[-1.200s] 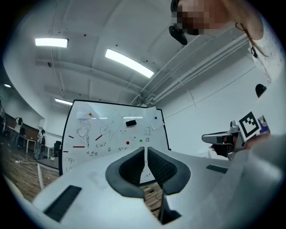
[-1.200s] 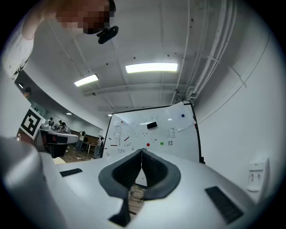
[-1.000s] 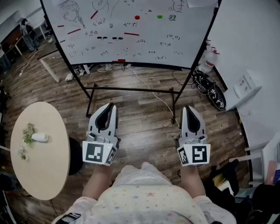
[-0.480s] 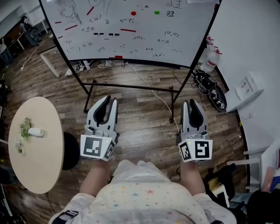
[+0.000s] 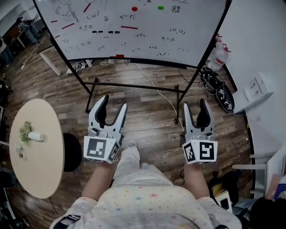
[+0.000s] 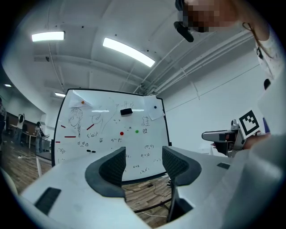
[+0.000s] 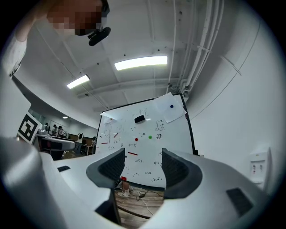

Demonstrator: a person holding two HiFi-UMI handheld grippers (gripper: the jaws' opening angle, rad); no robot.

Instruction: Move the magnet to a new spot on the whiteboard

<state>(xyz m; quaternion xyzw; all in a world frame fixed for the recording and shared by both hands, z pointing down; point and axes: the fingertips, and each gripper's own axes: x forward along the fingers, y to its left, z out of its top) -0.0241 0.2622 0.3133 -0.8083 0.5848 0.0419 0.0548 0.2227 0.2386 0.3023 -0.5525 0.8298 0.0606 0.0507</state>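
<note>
The whiteboard (image 5: pixel 147 31) stands ahead on a black frame, covered in scribbles. A round red magnet (image 5: pixel 134 8) and a green one (image 5: pixel 161 7) sit near its top, and red bar magnets (image 5: pixel 129 27) lie lower down. My left gripper (image 5: pixel 114 105) is held above the wooden floor, well short of the board. Its jaws have just been opening, with nothing between them. My right gripper (image 5: pixel 196 107) is open and empty too. In the left gripper view the red magnet (image 6: pixel 121 133) shows beyond the left gripper (image 6: pixel 143 159). In the right gripper view it (image 7: pixel 136 139) shows beyond the right gripper (image 7: pixel 143 163).
A round beige table (image 5: pixel 40 161) with a small white vase stands at the left, with a black stool (image 5: pixel 71 152) beside it. The board's black stand bar (image 5: pixel 134 85) and a white cable cross the floor ahead. Bags (image 5: pixel 216 87) lie at the right by the white wall.
Both grippers' jaws have spread from nearly shut to wide open. Both hands have moved together, and the whiteboard has slid up in the head view.
</note>
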